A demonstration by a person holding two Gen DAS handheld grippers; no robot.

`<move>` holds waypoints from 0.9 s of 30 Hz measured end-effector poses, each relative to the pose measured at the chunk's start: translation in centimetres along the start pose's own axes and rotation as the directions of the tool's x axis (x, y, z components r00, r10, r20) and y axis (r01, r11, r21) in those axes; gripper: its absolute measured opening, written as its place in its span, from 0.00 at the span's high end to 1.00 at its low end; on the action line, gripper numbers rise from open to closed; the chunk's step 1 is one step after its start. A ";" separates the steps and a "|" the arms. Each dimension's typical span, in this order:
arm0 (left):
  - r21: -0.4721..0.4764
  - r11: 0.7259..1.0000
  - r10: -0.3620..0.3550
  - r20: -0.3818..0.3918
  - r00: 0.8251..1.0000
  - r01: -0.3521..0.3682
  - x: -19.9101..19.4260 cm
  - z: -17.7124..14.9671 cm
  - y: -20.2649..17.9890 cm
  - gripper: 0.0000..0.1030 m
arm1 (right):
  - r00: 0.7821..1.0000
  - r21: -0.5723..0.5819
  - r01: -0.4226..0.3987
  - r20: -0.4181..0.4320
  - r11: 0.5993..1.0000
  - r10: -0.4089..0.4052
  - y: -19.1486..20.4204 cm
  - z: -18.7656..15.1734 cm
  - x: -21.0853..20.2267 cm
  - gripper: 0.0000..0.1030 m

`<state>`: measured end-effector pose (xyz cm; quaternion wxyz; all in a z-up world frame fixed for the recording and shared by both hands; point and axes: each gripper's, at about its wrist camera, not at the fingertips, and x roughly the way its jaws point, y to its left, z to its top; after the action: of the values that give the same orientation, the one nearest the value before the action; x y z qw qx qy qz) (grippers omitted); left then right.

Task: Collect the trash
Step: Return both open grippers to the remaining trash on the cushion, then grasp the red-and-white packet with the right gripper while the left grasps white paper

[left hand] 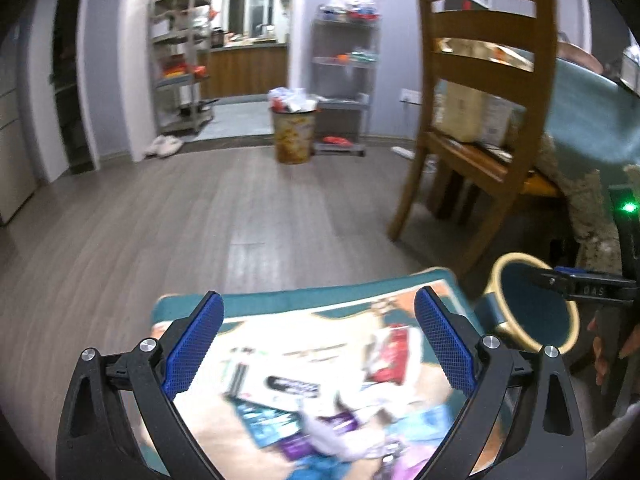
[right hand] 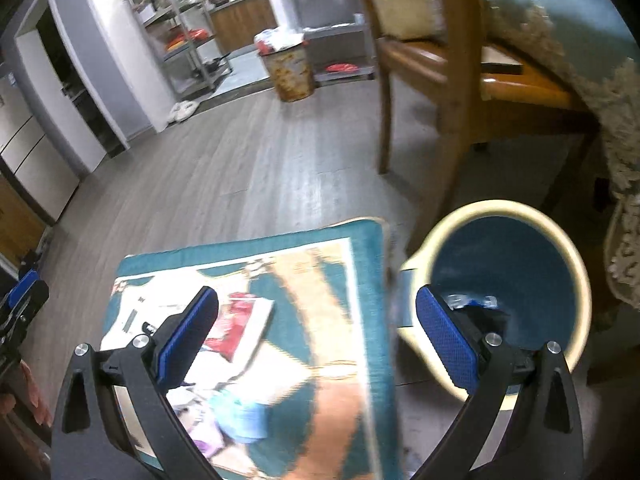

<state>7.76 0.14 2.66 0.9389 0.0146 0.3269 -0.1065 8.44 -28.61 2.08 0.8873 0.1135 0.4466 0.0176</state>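
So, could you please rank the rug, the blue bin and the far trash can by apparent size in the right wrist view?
1. Rug
2. Blue bin
3. Far trash can, though distance shrinks it, so true size is unsure.

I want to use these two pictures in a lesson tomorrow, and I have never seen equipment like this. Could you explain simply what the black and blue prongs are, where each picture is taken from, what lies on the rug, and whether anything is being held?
There is no robot here. A person holds a two-finger gripper in each hand, and each gripper carries a wide-angle camera looking forward along its fingers.

One picture comes from the left gripper, the other from the right gripper. The prongs with blue pads are their fingers. Both stand open and hold nothing.

Below them a teal patterned rug lies on the wooden floor. Scattered on it is the trash: wrappers and packets, blurred, among them a red and white packet.

Beside the rug stands a round blue bin with a cream rim, with a few scraps inside. A wooden chair stands behind it.
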 end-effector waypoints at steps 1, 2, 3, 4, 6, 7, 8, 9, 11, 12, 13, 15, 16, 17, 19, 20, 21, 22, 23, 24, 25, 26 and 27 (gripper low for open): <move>-0.007 1.000 0.021 -0.007 1.000 -0.021 0.0 -0.3 1.1 0.07 | 1.000 -0.009 -0.006 -0.008 1.000 0.006 0.9 -0.2 0.5 0.06; -0.010 0.999 0.035 -0.012 0.999 -0.035 0.0 -0.6 1.8 0.07 | 1.000 -0.021 -0.004 -0.016 1.000 0.004 1.8 -0.3 1.0 0.06; -0.014 0.999 0.048 -0.015 0.999 -0.049 0.0 -0.7 2.4 0.07 | 1.000 -0.031 -0.002 -0.023 1.000 0.001 2.4 -0.4 1.5 0.06; -0.019 0.998 0.066 -0.020 0.998 -0.066 0.1 -1.1 3.4 0.07 | 1.000 -0.048 -0.002 -0.031 0.999 0.001 3.4 -0.6 2.1 0.06; -0.033 0.995 0.090 -0.037 0.995 -0.091 0.4 -1.6 5.1 0.07 | 0.999 -0.076 0.004 -0.048 0.997 -0.007 4.8 -1.0 3.1 0.06; -0.042 0.994 0.101 -0.045 0.994 -0.103 0.5 -1.9 5.9 0.07 | 0.998 -0.087 0.004 -0.058 0.996 -0.009 5.4 -1.1 3.6 0.06; -0.048 0.993 0.108 -0.054 0.993 -0.111 0.6 -2.1 6.6 0.07 | 0.998 -0.096 0.004 -0.065 0.995 -0.010 6.0 -1.3 4.2 0.06; -0.060 0.990 0.123 -0.073 0.990 -0.128 1.0 -2.5 7.6 0.07 | 0.997 -0.105 0.006 -0.076 0.994 -0.014 6.8 -1.6 4.9 0.06; -0.082 0.985 0.144 -0.097 0.985 -0.152 1.5 -3.0 9.2 0.07 | 0.996 -0.108 0.002 -0.090 0.994 -0.011 8.2 -1.9 6.1 0.06; -0.093 0.983 0.150 -0.104 0.983 -0.159 1.6 -3.2 9.8 0.07 | 0.995 -0.103 -0.002 -0.097 0.995 -0.008 8.7 -2.1 6.7 0.06; -0.108 0.980 0.156 -0.112 0.982 -0.168 1.8 -3.4 10.5 0.07 | 0.995 -0.098 -0.004 -0.104 0.995 -0.006 9.1 -2.3 7.2 0.06; -0.123 0.974 0.174 -0.129 0.976 -0.189 2.2 -3.7 11.5 0.07 | 0.991 -0.085 -0.020 -0.133 0.996 0.009 10.0 -2.8 8.6 0.07; -0.125 0.972 0.180 -0.134 0.975 -0.197 2.3 -3.8 11.8 0.07 | 0.990 -0.082 -0.025 -0.141 0.996 0.013 10.3 -2.9 9.0 0.08; -0.127 0.971 0.183 -0.136 0.974 -0.200 2.3 -3.9 12.1 0.07 | 0.988 -0.081 -0.030 -0.151 0.996 0.018 10.7 -3.0 9.5 0.11; -0.128 0.971 0.184 -0.142 0.973 -0.202 2.6 -4.0 12.3 0.07 | 0.985 -0.091 -0.039 -0.173 0.995 0.023 11.7 -3.2 10.6 0.14; -0.129 0.973 0.174 -0.145 0.974 -0.193 2.7 -4.1 12.3 0.07 | 0.983 -0.108 -0.037 -0.182 0.993 0.017 12.2 -3.5 11.2 0.15; -0.120 0.976 0.165 -0.150 0.975 -0.184 2.9 -4.2 12.1 0.07 | 0.982 -0.124 -0.032 -0.187 0.992 0.008 12.6 -3.6 11.5 0.16; -0.108 0.977 0.167 -0.155 0.974 -0.185 3.2 -4.3 11.9 0.07 | 0.981 -0.140 -0.026 -0.192 0.990 -0.001 12.9 -3.8 12.0 0.20; -0.089 0.978 0.171 -0.162 0.972 -0.187 3.5 -4.2 11.5 0.07 | 0.979 -0.155 -0.027 -0.203 0.987 -0.005 13.3 -4.1 12.7 0.26; -0.071 0.980 0.172 -0.166 0.971 -0.186 3.8 -4.3 11.3 0.07 | 0.976 -0.161 -0.031 -0.217 0.987 -0.005 13.5 -4.3 13.2 0.29; -0.063 0.981 0.168 -0.170 0.971 -0.181 4.0 -4.4 11.1 0.07 | 0.972 -0.164 -0.035 -0.234 0.986 -0.005 13.6 -4.5 13.8 0.36; -0.059 0.982 0.166 -0.173 0.971 -0.178 4.1 -4.4 11.0 0.07 | 0.968 -0.164 -0.043 -0.252 0.985 0.001 13.8 -4.8 14.4 0.47; -0.055 0.983 0.162 -0.179 0.970 -0.174 4.3 -4.6 10.8 0.07 | 0.963 -0.161 -0.051 -0.268 0.986 0.006 13.8 -4.9 14.9 0.54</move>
<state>10.51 10.31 -4.04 0.9123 0.0186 0.4088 -0.0135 14.43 -12.29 -9.49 0.8252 0.0419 0.5571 0.0829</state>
